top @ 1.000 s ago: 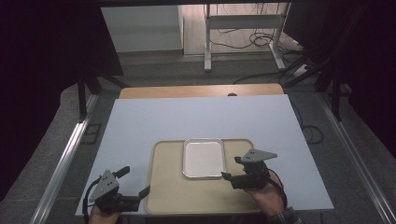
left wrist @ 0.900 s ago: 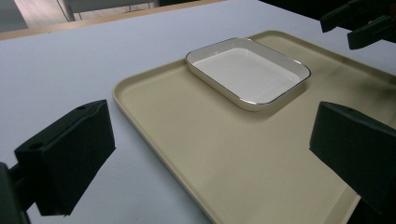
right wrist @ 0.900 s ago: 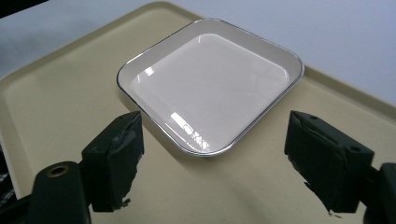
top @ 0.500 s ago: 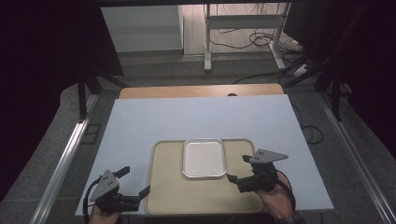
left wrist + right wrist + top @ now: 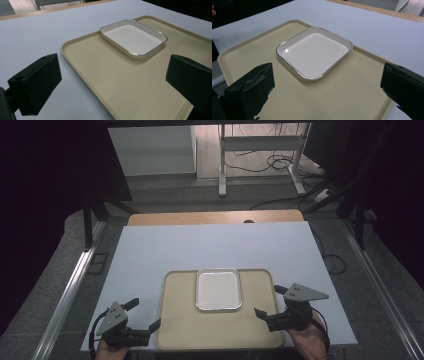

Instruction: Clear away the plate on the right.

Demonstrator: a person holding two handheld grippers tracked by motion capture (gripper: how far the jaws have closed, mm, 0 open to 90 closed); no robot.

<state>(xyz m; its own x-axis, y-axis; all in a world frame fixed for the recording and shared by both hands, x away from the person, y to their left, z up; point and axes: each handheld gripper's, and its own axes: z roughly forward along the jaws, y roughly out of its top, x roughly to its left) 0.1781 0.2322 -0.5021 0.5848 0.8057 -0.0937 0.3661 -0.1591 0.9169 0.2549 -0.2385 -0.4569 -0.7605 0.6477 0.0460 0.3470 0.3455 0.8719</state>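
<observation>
A beige tray (image 5: 175, 320) lies on the white table near the front edge, with a white rectangular dish (image 5: 218, 290) on its far half. The dish is empty. My left gripper (image 5: 145, 313) is open at the tray's front left corner, one jaw over the table and one over the tray rim. My right gripper (image 5: 268, 300) is open at the tray's right edge, pointing in towards the dish. The left gripper view has its gripper (image 5: 113, 85) open over the tray (image 5: 95, 65), with the dish (image 5: 133, 37) ahead. From the right gripper (image 5: 327, 92), the dish (image 5: 314, 52) sits ahead on the tray (image 5: 352, 92).
The white tabletop (image 5: 210, 245) stretches bare behind the tray to a wooden strip (image 5: 215, 217) at the back. Metal rails (image 5: 67, 295) run along both sides. A stand's legs and cables (image 5: 280, 165) are on the floor beyond.
My right gripper has drawn back to the right, from near the dish to the tray's right edge. The left gripper, tray and dish have stayed put.
</observation>
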